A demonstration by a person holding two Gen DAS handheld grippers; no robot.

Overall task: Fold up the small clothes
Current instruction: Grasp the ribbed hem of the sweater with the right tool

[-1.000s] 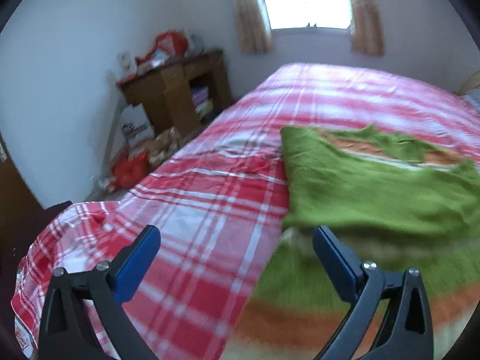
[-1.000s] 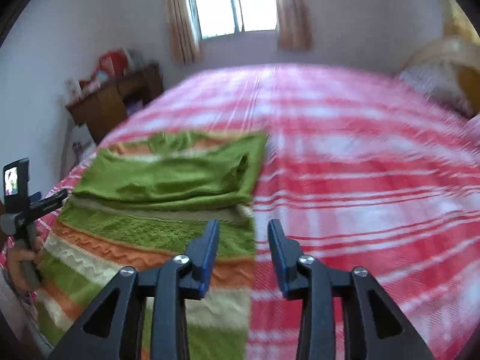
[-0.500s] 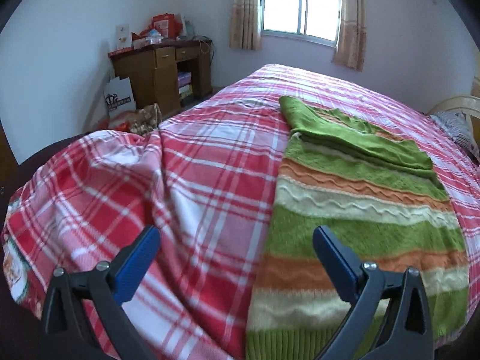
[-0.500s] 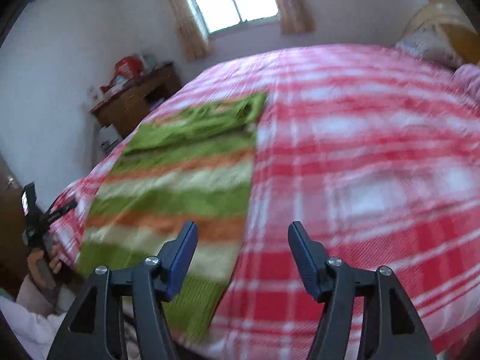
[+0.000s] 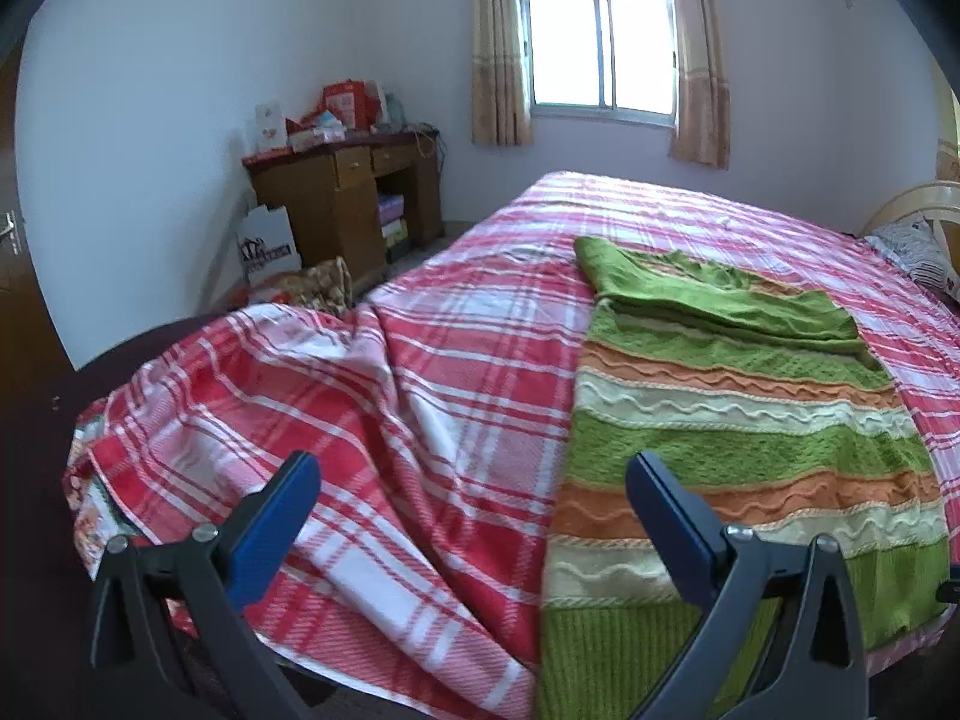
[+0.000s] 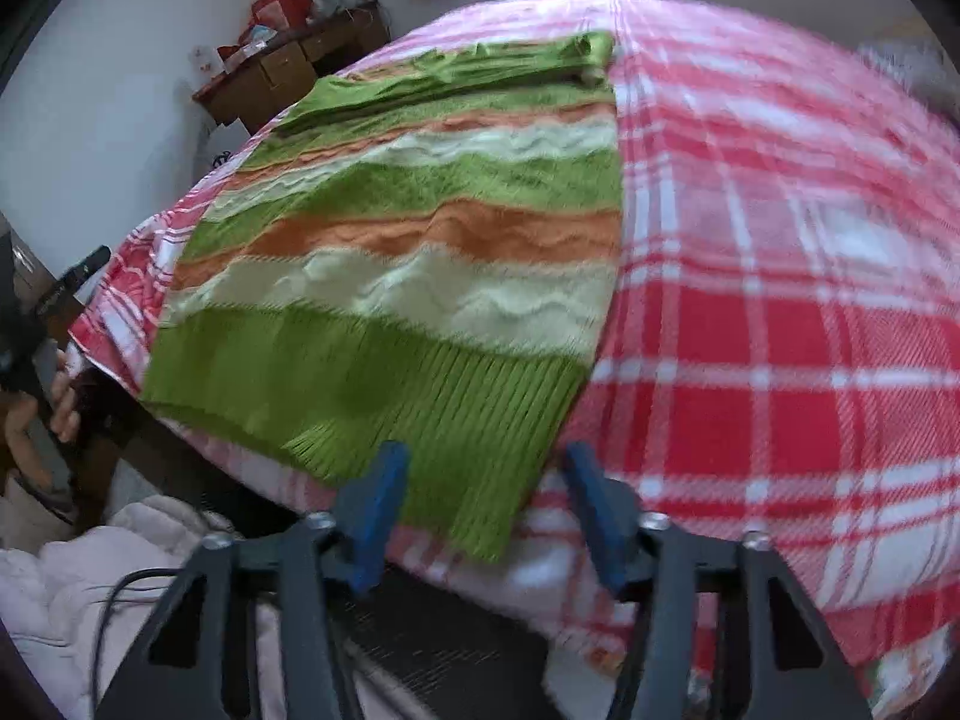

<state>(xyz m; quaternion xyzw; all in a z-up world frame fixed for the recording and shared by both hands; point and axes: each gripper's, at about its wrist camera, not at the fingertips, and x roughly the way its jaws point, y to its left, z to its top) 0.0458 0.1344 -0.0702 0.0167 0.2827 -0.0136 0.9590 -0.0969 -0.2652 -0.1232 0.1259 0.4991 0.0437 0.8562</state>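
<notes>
A striped knit sweater (image 5: 738,438) in green, orange and cream lies flat on the red plaid bed, its sleeves folded across the far end. Its ribbed green hem hangs at the near bed edge. My left gripper (image 5: 471,495) is open and empty, above the bedsheet just left of the sweater's near left side. In the right wrist view the sweater (image 6: 420,252) fills the left half. My right gripper (image 6: 480,474) is open and empty, its fingers either side of the hem's near right corner, just short of it.
The bed (image 5: 468,372) has a rumpled sheet at its near left corner. A wooden desk (image 5: 348,198) with clutter stands by the far wall, bags on the floor beside it. A window (image 5: 600,48) is behind. White bedding (image 6: 108,564) lies on the floor below the right gripper.
Both grippers have pulled back from the folded sleeves to the near end of the bed. The right gripper has opened wider and dropped toward the hem corner.
</notes>
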